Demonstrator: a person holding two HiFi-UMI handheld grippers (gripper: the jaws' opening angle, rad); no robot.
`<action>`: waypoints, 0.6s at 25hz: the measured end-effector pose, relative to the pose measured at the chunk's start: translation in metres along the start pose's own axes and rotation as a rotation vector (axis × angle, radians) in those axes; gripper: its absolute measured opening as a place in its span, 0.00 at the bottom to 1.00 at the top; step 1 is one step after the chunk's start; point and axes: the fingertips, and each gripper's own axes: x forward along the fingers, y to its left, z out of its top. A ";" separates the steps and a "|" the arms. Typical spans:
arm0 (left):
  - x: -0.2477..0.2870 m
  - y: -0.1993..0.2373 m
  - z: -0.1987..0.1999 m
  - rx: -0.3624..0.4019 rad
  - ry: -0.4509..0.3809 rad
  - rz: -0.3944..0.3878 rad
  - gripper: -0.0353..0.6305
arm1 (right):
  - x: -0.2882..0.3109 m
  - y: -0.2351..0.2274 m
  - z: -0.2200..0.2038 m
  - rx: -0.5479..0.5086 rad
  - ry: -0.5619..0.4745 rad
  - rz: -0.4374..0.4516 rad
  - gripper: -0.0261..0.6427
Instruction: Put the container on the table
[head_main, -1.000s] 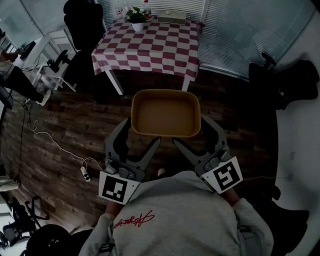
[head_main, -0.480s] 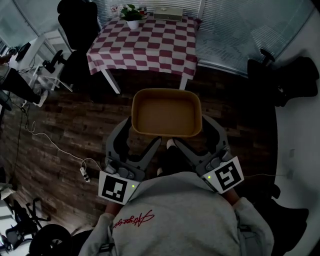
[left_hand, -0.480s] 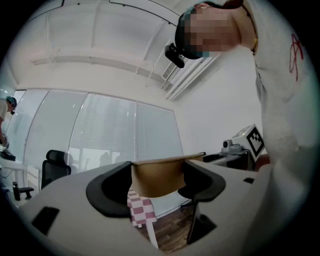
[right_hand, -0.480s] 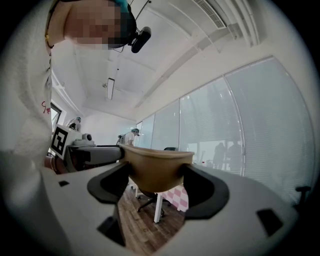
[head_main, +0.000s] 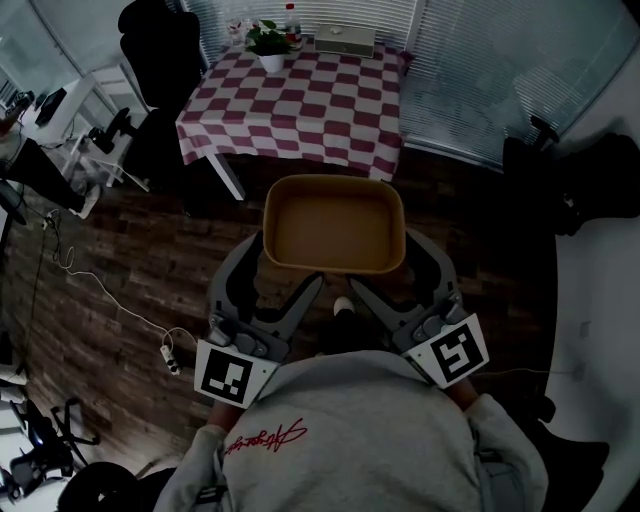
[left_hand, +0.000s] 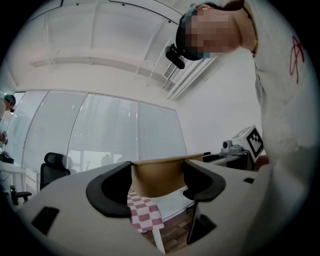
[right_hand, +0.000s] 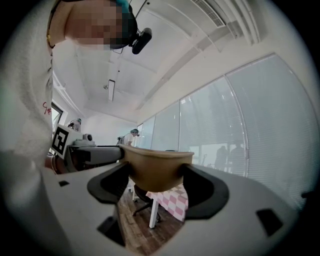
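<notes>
Honestly, was mid-carry at that point, nowhere near done. Had the container (head_main: 333, 225) up in the air, level and open side up, hanging over the wood floor (head_main: 130, 260) just in front of the chest and well short of the table (head_main: 300, 105). Had the left gripper (left_hand: 156, 181) clamped on the near-left part of the container wall and the right gripper (right_hand: 156, 182) clamped on the near-right part, pads pressed against the tan wall on both sides in each gripper view. Looked empty inside, so probably light, but gripped only along the near side, so probably prone to drooping at the far end. Best bet, judging from that: needed to bring both grippers forward together at one height, without twisting one against the other, or else risked flexing the rim out of a pinch. Needed to clear the tablecloth edge before lowering. Worth aiming for the bare checkered middle too, with a potted plant (head_main: 268, 42) and a pale box (head_main: 344, 41) parked along the far edge. Then needed to set down flat, base fully on the cloth, and only after that spread the jaws. Also had to mind the power strip (head_main: 171, 358) on the floor off to the left while stepping.
</notes>
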 end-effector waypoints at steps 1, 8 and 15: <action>0.007 0.004 0.000 0.003 0.000 -0.001 0.53 | 0.005 -0.007 0.000 -0.001 0.000 0.001 0.54; 0.059 0.026 -0.004 0.016 0.004 0.000 0.53 | 0.032 -0.057 0.000 0.006 -0.011 0.007 0.54; 0.104 0.039 -0.007 0.006 -0.006 0.015 0.53 | 0.049 -0.101 -0.001 0.004 -0.023 0.022 0.54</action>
